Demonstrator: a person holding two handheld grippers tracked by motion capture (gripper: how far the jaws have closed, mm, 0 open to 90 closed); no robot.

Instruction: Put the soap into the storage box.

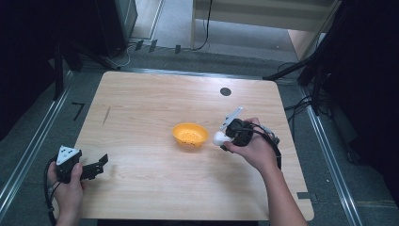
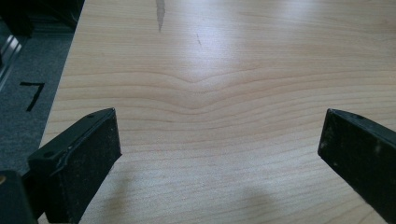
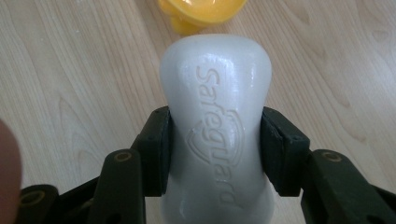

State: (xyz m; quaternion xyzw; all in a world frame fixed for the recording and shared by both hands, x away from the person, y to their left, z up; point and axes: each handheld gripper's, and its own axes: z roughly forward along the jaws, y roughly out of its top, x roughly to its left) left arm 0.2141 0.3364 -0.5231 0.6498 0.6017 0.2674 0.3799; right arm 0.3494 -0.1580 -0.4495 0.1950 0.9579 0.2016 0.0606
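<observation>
A white bar of soap [image 3: 215,116] with an embossed brand mark is clamped at its waist by my right gripper [image 3: 215,149], which is shut on it. In the high view the soap [image 1: 219,138] hangs just right of an orange perforated bowl [image 1: 190,134] in the middle of the wooden table [image 1: 141,103]. The bowl's edge [image 3: 205,11] also peeks in just beyond the soap. My left gripper [image 1: 96,165] rests near the table's front left corner, jaws wide open over bare wood [image 2: 219,135], holding nothing.
A small dark round disc [image 1: 226,92] lies on the table toward its far right. A dark streak [image 1: 106,115] marks the wood at the left. Grey floor with metal rails [image 1: 33,146] surrounds the table; dark stands and cables stand at the back.
</observation>
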